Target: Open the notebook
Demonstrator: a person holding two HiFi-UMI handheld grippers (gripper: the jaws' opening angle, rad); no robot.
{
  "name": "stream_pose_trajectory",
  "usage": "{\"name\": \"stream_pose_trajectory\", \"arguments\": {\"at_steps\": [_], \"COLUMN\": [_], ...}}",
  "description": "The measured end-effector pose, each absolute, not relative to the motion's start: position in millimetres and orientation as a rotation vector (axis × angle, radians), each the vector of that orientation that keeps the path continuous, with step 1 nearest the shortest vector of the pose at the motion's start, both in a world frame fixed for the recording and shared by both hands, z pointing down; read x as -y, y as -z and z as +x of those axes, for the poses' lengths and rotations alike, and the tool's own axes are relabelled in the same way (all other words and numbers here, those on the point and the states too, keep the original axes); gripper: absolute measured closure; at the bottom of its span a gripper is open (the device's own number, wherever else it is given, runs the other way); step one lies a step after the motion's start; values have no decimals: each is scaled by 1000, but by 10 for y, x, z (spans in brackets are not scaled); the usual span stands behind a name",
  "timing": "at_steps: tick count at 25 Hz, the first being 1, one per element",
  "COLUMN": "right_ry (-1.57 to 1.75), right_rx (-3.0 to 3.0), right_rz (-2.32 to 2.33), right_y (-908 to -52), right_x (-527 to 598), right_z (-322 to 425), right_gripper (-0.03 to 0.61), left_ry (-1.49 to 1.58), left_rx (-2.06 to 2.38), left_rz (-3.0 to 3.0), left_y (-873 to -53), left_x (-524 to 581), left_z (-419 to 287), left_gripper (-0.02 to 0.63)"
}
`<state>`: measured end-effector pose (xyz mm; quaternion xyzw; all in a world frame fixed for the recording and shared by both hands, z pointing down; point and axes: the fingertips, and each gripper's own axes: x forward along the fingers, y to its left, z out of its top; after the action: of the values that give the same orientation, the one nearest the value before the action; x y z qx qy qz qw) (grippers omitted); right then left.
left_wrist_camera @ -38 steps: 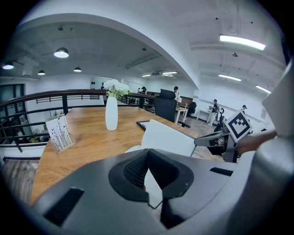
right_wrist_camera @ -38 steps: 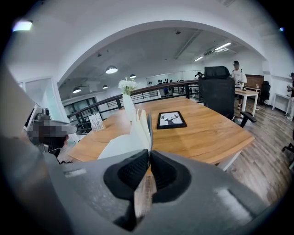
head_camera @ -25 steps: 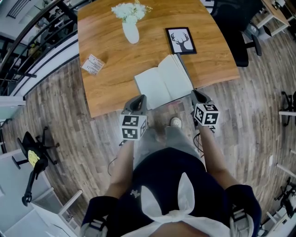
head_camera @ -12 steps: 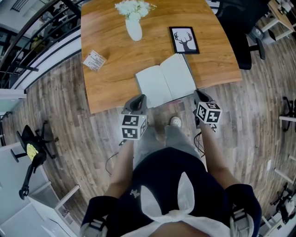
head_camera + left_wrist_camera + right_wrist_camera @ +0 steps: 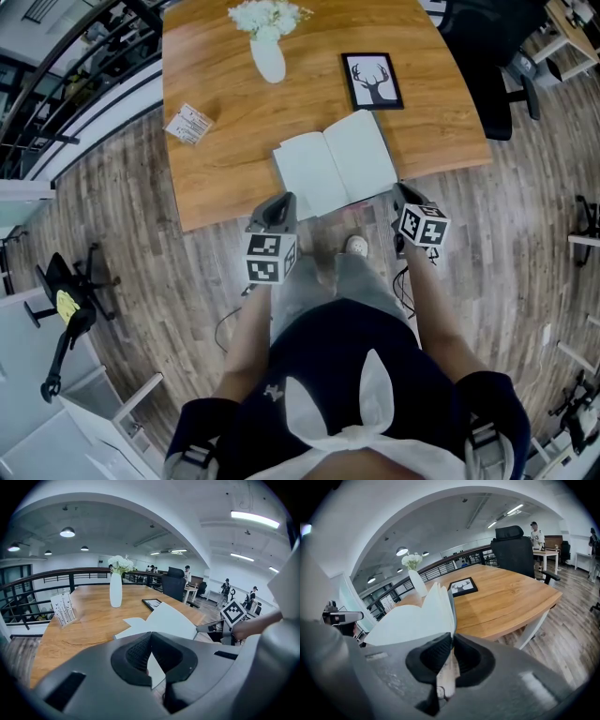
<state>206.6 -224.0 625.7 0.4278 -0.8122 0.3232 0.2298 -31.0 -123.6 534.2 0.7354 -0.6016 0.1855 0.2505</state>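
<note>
wooden table with a light brown top stood on a grey plank floor. the notebook lay open on the table, close to the near edge, with its white pages facing up and its near side sticking out a little past the edge. the left gripper was at the near left corner of the notebook, and its jaws were pressed together on the edge of the left page. the right gripper was at the near right corner, and its jaws were pinched shut on the thin edge of the right side, with the pages rising up just past them. a white vase with white flowers stood upright at the far side of the table. a black frame with a deer picture lay just behind the notebook, not touching it. a small card stand sat near the left edge, well apart from the notebook. a black chair stood beside the far right corner of the table.
</note>
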Motion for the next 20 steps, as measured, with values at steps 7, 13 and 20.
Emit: {"name": "stream_pose_trajectory", "arguments": {"at_steps": [7, 13, 20], "right_ry": [-963, -1048, -1120], "right_rx": [2213, 2185, 2138], "right_rz": [1181, 1195, 1206], "right_y": [-6428, -6555, -6682], "right_x": [2296, 2333, 2335], "right_z": [2108, 2148, 2192], "right_gripper": [552, 551, 548], "left_ry": [-516, -530, -539], "left_rx": [1620, 1603, 1594], "left_rz": [1998, 1999, 2003], "left_y": [-5403, -5468, -5462], "left_x": [1315, 1355, 1391], "left_z": [-238, -177, -160], "left_gripper": [597, 597, 597]}}
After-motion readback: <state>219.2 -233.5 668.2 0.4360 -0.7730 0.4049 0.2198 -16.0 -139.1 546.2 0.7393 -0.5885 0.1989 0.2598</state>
